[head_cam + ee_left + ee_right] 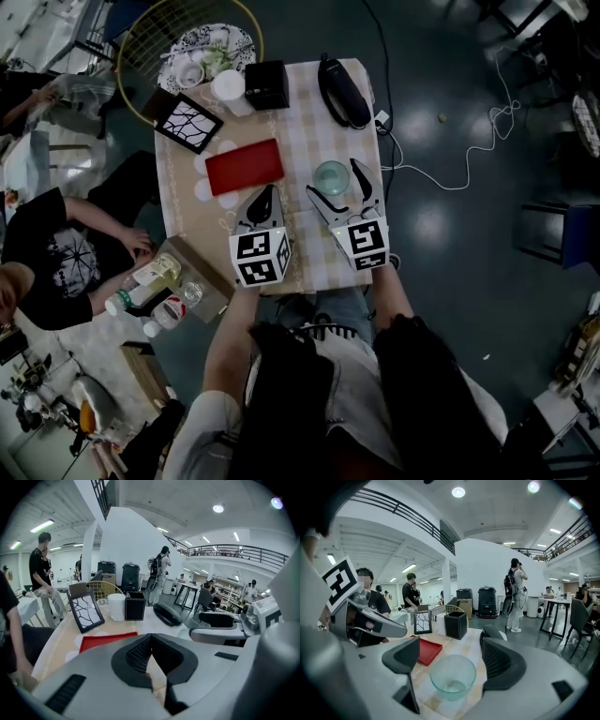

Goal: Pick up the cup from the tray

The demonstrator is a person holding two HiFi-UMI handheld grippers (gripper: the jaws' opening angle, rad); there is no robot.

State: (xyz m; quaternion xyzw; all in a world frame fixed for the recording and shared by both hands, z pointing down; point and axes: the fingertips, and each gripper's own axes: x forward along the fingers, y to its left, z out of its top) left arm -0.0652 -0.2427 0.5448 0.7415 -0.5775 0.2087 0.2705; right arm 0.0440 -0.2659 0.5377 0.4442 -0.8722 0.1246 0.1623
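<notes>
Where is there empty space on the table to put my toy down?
The checkered cloth is bare between the red tray and the black curved object, beyond the glass cup. The far end is crowded: black box, white cylinder, picture frame.

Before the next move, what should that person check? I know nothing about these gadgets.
1. Glass cup stands between the right gripper's jaws: ok.
2. Those jaws open, pads off the glass: ok.
3. Cup upright: ok.
4. Cup on the red tray: not ok; it stands on the checked tablecloth beside it.
5. Left gripper shut, empty, clear of the cup: ok.
</notes>
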